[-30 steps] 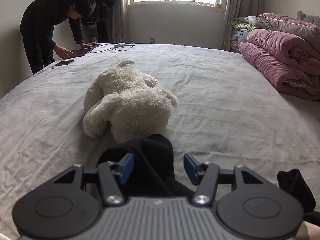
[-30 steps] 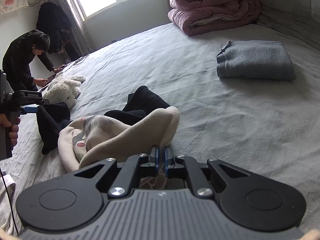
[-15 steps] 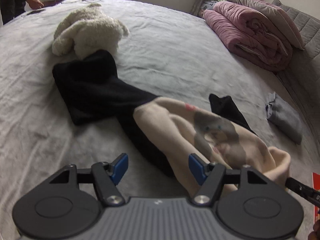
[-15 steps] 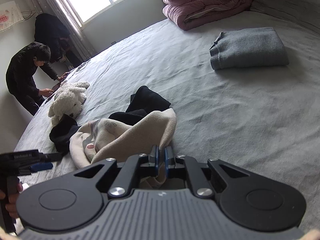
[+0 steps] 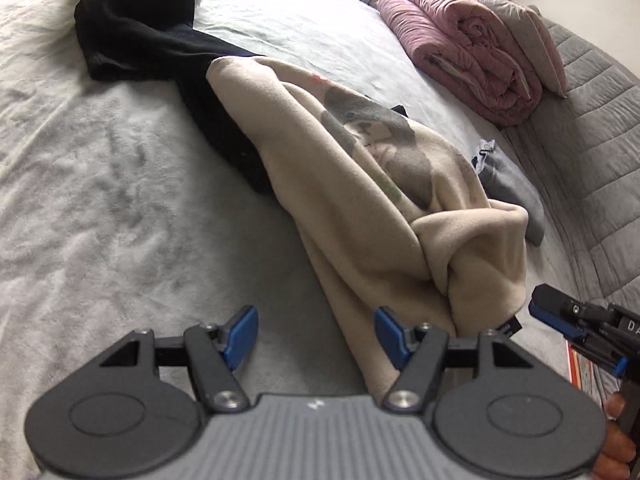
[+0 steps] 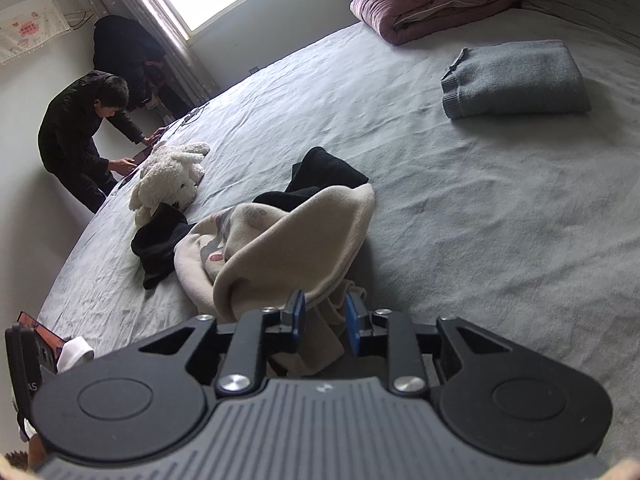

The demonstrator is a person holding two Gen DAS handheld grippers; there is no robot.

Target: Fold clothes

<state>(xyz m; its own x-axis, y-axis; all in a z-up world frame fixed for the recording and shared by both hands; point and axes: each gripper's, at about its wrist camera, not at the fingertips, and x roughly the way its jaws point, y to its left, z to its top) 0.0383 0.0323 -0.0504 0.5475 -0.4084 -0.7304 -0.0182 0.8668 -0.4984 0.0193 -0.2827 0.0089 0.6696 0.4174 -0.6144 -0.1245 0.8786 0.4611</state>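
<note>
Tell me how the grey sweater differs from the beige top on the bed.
The grey sweater lies folded in a neat flat rectangle; the beige top is crumpled in a heap. The grey sweater is plain, while the beige top carries a printed picture. The grey sweater lies alone; the beige top overlaps black clothes. Both rest on the bed.

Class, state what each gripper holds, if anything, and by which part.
Left gripper: open, holding nothing. Right gripper: open around the beige garment's bunched edge, which hangs between its fingers, unclamped.
</note>
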